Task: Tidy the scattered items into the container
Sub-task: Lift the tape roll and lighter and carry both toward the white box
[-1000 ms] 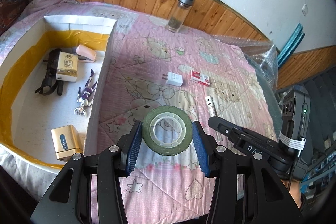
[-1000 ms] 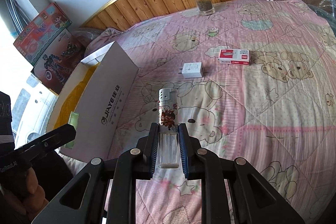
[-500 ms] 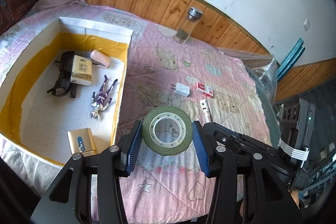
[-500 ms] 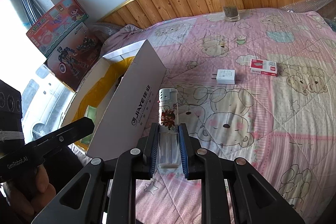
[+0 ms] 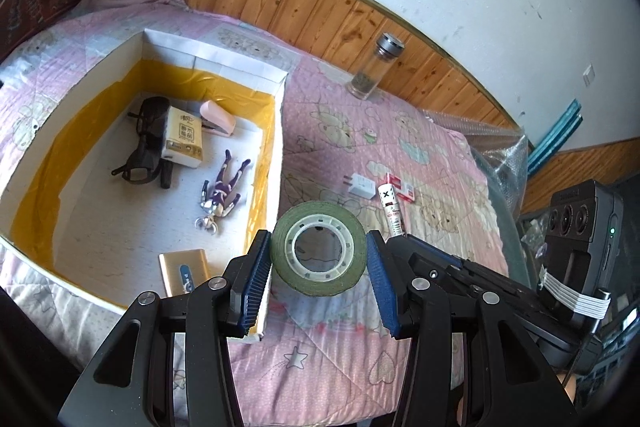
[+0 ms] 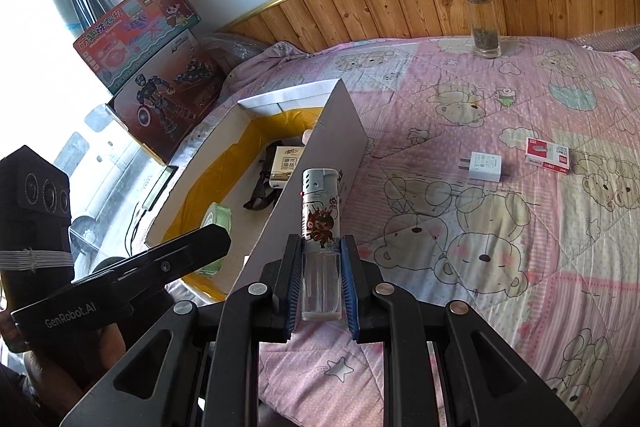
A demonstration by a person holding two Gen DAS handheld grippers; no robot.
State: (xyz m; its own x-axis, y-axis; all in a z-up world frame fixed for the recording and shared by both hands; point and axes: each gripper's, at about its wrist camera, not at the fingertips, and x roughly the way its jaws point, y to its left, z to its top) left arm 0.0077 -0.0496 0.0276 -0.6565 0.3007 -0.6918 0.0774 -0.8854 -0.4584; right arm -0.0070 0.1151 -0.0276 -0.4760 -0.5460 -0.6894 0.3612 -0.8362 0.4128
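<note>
My left gripper (image 5: 318, 251) is shut on a green tape roll (image 5: 319, 248), held in the air over the near right corner of the white box (image 5: 276, 143) with yellow lining. My right gripper (image 6: 320, 253) is shut on a lighter (image 6: 321, 211) with a cartoon print, held just right of the box's (image 6: 316, 163) side wall. The lighter (image 5: 390, 205) also shows in the left wrist view beside the tape. A white charger (image 6: 485, 166) and a red-and-white small box (image 6: 548, 155) lie on the pink quilt (image 6: 500, 235).
Inside the box lie a tissue pack (image 5: 183, 139), black glasses (image 5: 145, 143), a pink stapler (image 5: 218, 118), a toy figure (image 5: 224, 191) and a gold power bank (image 5: 185, 271). A glass bottle (image 6: 482, 23) stands by the wooden headboard. Toy boxes (image 6: 152, 67) lean at the left.
Both grippers have travelled left toward the box with their loads, the right one also rising. The box now sits closer under the tape and the lighter.
</note>
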